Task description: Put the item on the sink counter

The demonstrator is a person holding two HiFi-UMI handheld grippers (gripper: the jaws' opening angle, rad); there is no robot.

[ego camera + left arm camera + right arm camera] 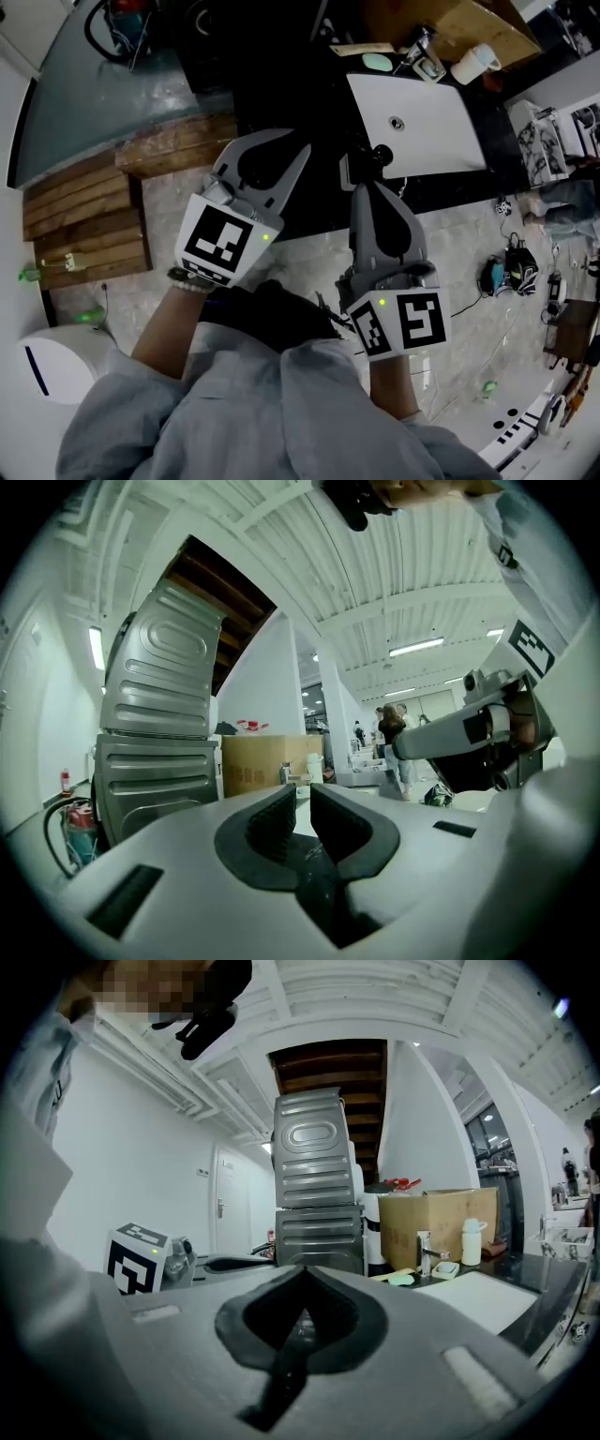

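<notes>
Wooden pallet lies on the floor well left of the sink, out of play. Nearer the sink, the left gripper points level with its pads almost together, a thin gap between them and nothing in it. The right gripper, just before the sink's front edge, has its jaws fully together, and they too hold nothing. So no item is in hand. I cannot tell which thing is meant, and it may already be among those behind the sink: a soap dish, a tap and a white bottle on the dark counter. The main risk is picking the wrong thing. A closed claw also cannot take anything until it opens, and reaching in like that would only shove things about. That back strip is crowded, so a careless reach could tip the bottle or push the dish into the basin. Cables on the floor right of the sink could catch a foot.
</notes>
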